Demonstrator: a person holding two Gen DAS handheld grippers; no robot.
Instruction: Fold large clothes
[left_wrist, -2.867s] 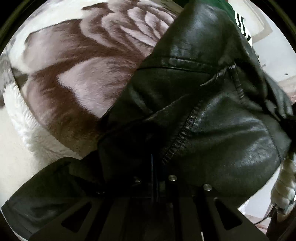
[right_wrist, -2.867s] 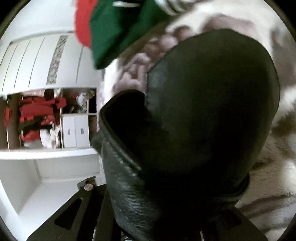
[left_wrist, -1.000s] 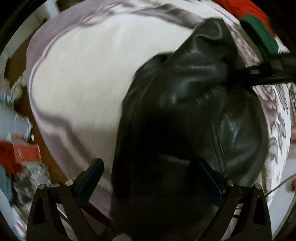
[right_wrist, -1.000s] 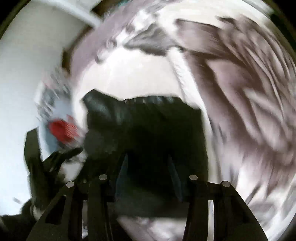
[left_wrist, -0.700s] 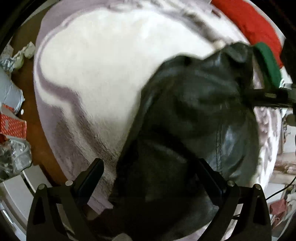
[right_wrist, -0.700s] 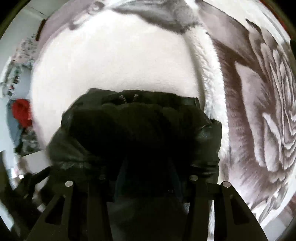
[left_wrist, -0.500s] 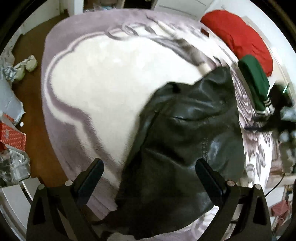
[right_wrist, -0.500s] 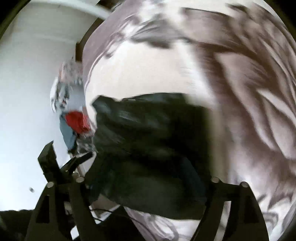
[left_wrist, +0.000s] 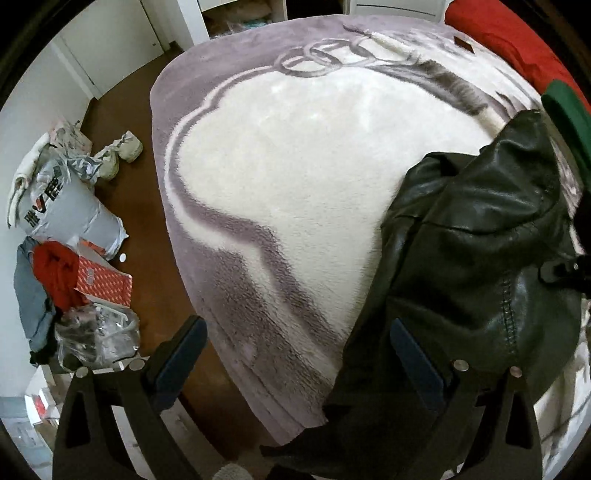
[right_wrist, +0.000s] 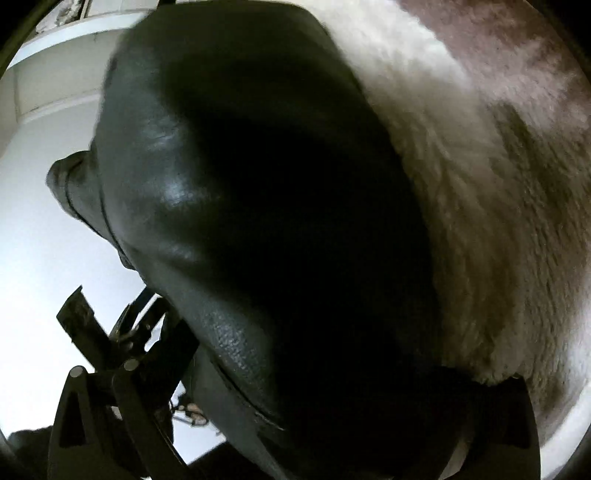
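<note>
Lying bunched on the bed's fleece blanket (left_wrist: 314, 155) is the black leather jacket (left_wrist: 480, 258), ahead and to the right of my left hand-held gripper (left_wrist: 295, 354), one end of it trailing down over the blanket's near edge. I am holding that hand-held gripper spread wide above the bed; its right finger (left_wrist: 417, 354) is crossing in front of the leather and its left finger (left_wrist: 177, 354) is hanging over the brown floor (left_wrist: 147, 206), and I am gripping nothing with it. My right hand-held gripper (right_wrist: 295, 424) is sitting right up against the jacket (right_wrist: 258, 206), which is filling most of that view; the leather is hiding the fingertips, so I cannot tell whether they are pinching it. Beyond the jacket, further right, a green garment (left_wrist: 569, 114) and a red one (left_wrist: 517, 33) are lying on the bed. Off to the left of my left hand-held gripper, a grey bag (left_wrist: 62, 206), a red patterned box (left_wrist: 103, 284) and crumpled plastic (left_wrist: 96, 336) are sitting on the floor.
</note>
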